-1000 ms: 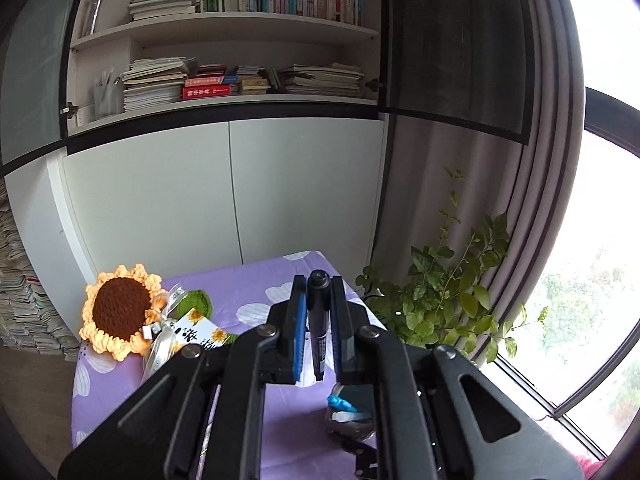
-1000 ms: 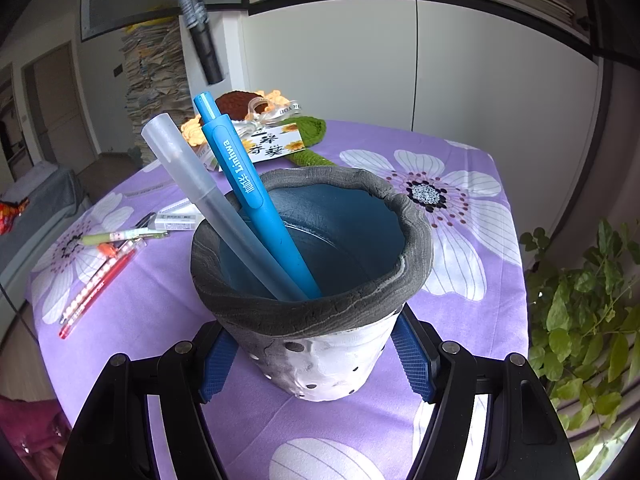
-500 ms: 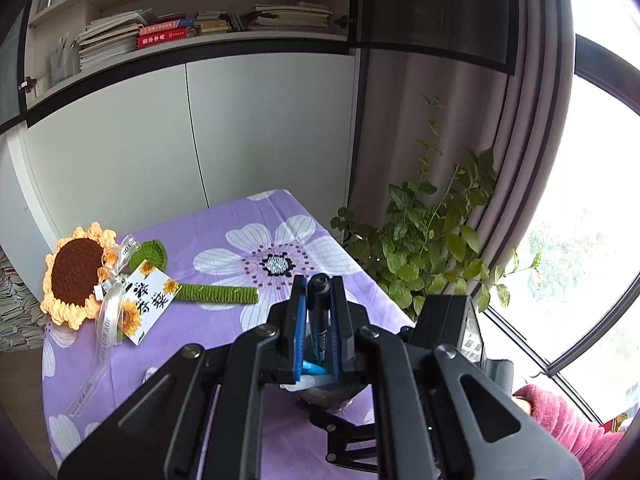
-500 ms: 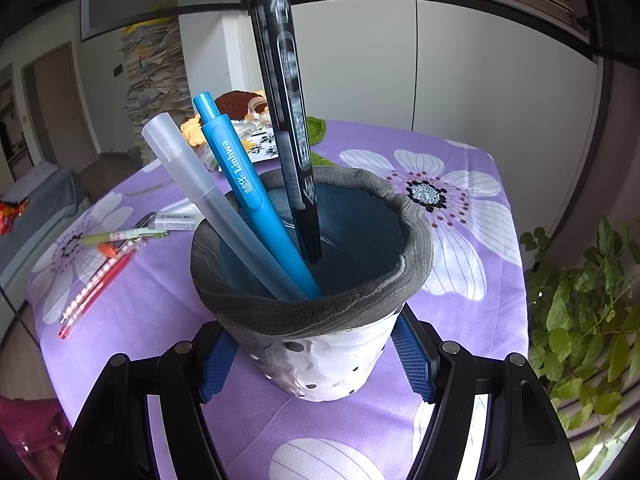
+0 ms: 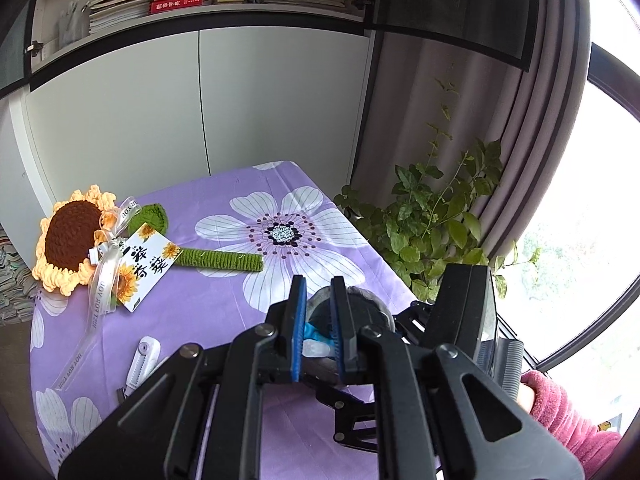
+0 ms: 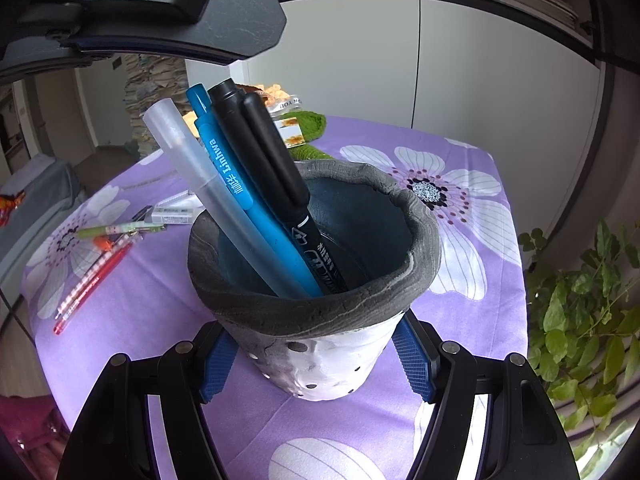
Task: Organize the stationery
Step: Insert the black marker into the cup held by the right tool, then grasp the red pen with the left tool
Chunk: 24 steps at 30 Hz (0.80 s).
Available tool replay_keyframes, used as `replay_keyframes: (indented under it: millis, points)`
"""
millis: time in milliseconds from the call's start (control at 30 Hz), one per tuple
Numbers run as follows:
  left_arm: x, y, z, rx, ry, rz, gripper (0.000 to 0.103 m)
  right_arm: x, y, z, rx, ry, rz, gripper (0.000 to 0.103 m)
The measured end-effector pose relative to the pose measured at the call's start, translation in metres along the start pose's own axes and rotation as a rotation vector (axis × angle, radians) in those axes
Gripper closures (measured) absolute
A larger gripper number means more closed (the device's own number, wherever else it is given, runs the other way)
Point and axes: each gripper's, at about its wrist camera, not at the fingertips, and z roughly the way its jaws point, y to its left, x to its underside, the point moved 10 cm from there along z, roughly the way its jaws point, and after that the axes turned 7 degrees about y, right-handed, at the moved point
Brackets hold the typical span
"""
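Observation:
A grey and white pen pot [image 6: 320,312] stands on the purple flowered tablecloth [image 6: 472,240]. My right gripper [image 6: 316,364] is shut on the pot, one blue pad on each side. In the pot lean a black marker [image 6: 272,176], a blue pen [image 6: 236,184] and a frosted clear pen [image 6: 192,164]. My left gripper [image 5: 318,324] hangs just above the pot [image 5: 360,304], its jaws a little apart with nothing between them; its body shows at the top of the right wrist view [image 6: 140,12].
Loose red pens [image 6: 92,276], a green pen [image 6: 116,231] and a white eraser [image 6: 172,211] lie on the cloth to the left. A crochet sunflower [image 5: 72,236] with a card lies at the far left. A white correction tape [image 5: 142,360] lies nearer. A potted plant [image 5: 432,224] stands past the table's right edge.
The black marker has left my left gripper and now leans in the pot beside the blue pen. My left gripper's jaws have parted and it has tipped further down over the table.

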Motion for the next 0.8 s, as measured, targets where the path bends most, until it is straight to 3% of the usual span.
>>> replay_keyframes:
  millis: [100,233,333,567,800]
  points:
    - [-0.003,0.021,-0.021,-0.028,-0.044,-0.038,0.090,0.000,-0.001,0.000,0.000,0.000,0.001,0.032]
    - [0.006,0.065,-0.047,-0.113,-0.079,-0.121,0.066,0.000,0.000,0.000,-0.001,0.000,0.000,0.032]
    - [0.029,0.098,-0.055,-0.181,-0.059,-0.182,0.065,0.000,0.000,0.000,-0.001,0.000,0.000,0.032]
    - [0.105,0.137,-0.032,-0.210,0.134,-0.293,0.068,0.000,0.001,0.000,0.000,0.000,0.000,0.032]
    - [0.143,0.162,-0.031,-0.256,0.187,-0.341,0.071,0.000,0.000,0.002,0.010,0.005,-0.004,0.032]
